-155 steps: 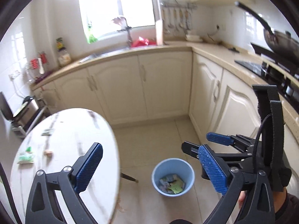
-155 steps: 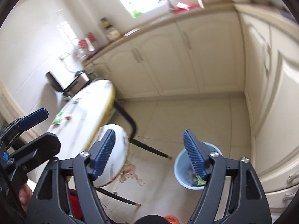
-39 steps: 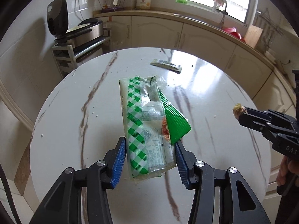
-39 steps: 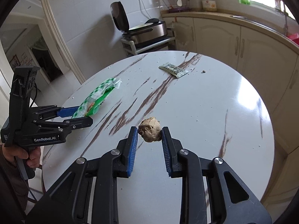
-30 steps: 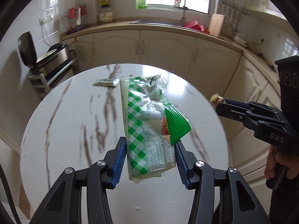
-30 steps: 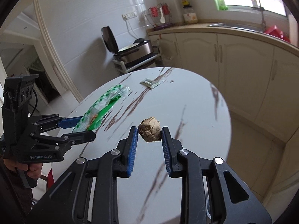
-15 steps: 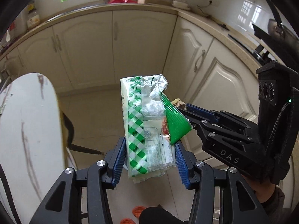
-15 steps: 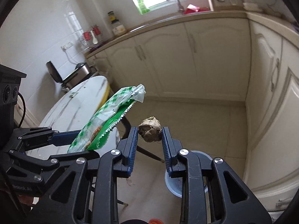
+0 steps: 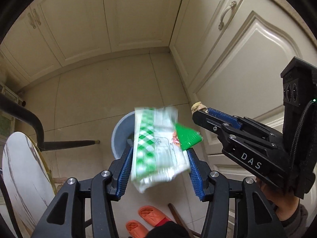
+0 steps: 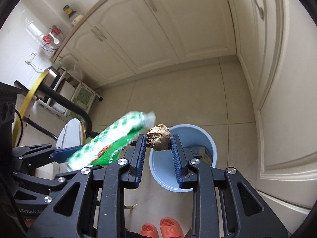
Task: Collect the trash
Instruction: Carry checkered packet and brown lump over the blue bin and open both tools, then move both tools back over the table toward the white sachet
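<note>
Both grippers moved off the tabletop to above the bin [image 9: 120, 130]: left view, left gripper [image 9: 158, 170] opening, blurred wrapper [image 9: 158, 150] between its jaws; right view, right gripper [image 10: 158, 152] pinching lump [image 10: 159, 139] over the bin.

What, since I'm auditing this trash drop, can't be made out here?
- Green checked wrapper: motion-blurred in both views, print unreadable.
- Blue bin contents: in the left view the wrapper covers them; in the right view the right gripper and brown lump hide most.
</note>
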Motion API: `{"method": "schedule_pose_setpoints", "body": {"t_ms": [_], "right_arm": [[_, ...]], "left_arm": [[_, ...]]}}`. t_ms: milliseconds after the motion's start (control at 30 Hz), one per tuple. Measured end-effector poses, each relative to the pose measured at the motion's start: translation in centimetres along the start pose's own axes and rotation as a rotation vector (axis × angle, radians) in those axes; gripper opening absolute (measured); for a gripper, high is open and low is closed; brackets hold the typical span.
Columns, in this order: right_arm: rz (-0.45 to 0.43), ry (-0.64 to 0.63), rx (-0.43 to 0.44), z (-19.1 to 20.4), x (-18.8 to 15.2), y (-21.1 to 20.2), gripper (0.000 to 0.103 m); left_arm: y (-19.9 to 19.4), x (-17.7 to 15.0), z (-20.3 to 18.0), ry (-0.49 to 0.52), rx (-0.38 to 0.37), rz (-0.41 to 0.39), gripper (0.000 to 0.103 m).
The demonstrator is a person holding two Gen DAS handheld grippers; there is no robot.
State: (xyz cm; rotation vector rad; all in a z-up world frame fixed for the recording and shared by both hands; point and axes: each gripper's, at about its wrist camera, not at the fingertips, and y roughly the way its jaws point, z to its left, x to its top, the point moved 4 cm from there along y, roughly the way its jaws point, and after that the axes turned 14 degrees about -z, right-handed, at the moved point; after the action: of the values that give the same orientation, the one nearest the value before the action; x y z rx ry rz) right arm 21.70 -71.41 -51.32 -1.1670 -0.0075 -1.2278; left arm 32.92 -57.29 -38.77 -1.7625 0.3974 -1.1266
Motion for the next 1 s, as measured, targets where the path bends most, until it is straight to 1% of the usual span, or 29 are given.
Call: {"method": "schedule_pose_setpoints", "body": {"t_ms": [33, 67, 133, 167, 200, 233, 267, 300, 333, 433, 500, 533, 600, 667, 733, 767, 833, 867, 933, 1000], "right_arm": [[0.010, 0.007, 0.007, -0.2, -0.2, 0.6, 0.025], [0.018, 0.019, 0.014, -0.6, -0.5, 1.0, 0.025], [0.037, 0.035, 0.000, -1.1, -0.9, 2.1, 0.027], [0.043, 0.044, -0.001, -1.1, -0.9, 2.5, 0.031], [0.045, 0.054, -0.005, -1.2, -1.1, 2.8, 0.037], [0.044, 0.053, -0.013, -1.2, -1.1, 2.8, 0.040], [0.044, 0.052, -0.019, -1.3, -1.2, 2.8, 0.048], [0.043, 0.053, -0.014, -1.1, -1.2, 2.6, 0.052], [0.038, 0.052, -0.012, -1.1, -1.2, 2.4, 0.052], [0.017, 0.047, -0.009, -0.2, -1.1, 1.1, 0.055], [0.005, 0.046, 0.000, 0.3, -1.0, 0.1, 0.060], [-0.005, 0.038, -0.004, 0.7, -0.9, -0.6, 0.061], [-0.019, 0.023, -0.007, 1.3, -0.9, -2.0, 0.064], [-0.042, 0.006, -0.010, 2.1, -0.6, -3.4, 0.064], [-0.072, -0.021, -0.016, 3.2, -0.2, -4.8, 0.065], [-0.086, -0.030, -0.013, 3.8, -0.1, -5.3, 0.066], [-0.103, -0.043, -0.002, 4.7, 0.3, -6.1, 0.067], [-0.113, -0.050, -0.002, 5.1, 0.4, -6.4, 0.068], [-0.131, -0.071, -0.001, 6.0, 0.8, -6.7, 0.069], [-0.136, -0.078, -0.015, 6.3, 1.1, -6.4, 0.072]], "left_arm": [[0.1, 0.2, 0.2, -0.005, 0.014, -0.004, 0.051], [0.1, 0.1, 0.0, -0.013, 0.029, -0.006, 0.055], [-0.3, 0.2, 0.3, -0.031, 0.069, -0.011, 0.059], [-0.8, 0.2, 0.0, -0.033, 0.074, -0.017, 0.061], [-1.3, 0.3, -0.3, -0.032, 0.074, -0.030, 0.062], [-2.1, 0.2, -0.7, -0.032, 0.079, -0.041, 0.065], [-2.8, 0.0, -1.1, -0.035, 0.092, -0.051, 0.068], [-3.5, 0.1, -1.3, -0.039, 0.098, -0.064, 0.068], [-4.2, 0.3, -1.7, -0.045, 0.101, -0.076, 0.068], [-7.2, 0.3, -2.0, -0.063, 0.095, -0.124, 0.069], [-9.8, -0.3, -2.6, -0.060, 0.080, -0.156, 0.069], [-10.4, -1.1, -2.8, -0.050, 0.074, -0.173, 0.069], [-13.0, -1.4, -3.2, -0.034, 0.064, -0.210, 0.073], [-16.5, -1.6, -3.0, -0.040, 0.073, -0.263, 0.074], [-19.2, -1.8, -2.3, -0.051, 0.105, -0.308, 0.075], [-20.9, -2.0, -1.5, -0.052, 0.117, -0.331, 0.078], [-23.0, -2.1, -0.4, -0.059, 0.148, -0.365, 0.079], [-24.0, -2.2, 0.3, -0.064, 0.177, -0.379, 0.082], [-25.7, -2.5, 3.0, -0.063, 0.265, -0.392, 0.082], [-26.5, -2.2, 5.9, -0.094, 0.351, -0.390, 0.083]]}}
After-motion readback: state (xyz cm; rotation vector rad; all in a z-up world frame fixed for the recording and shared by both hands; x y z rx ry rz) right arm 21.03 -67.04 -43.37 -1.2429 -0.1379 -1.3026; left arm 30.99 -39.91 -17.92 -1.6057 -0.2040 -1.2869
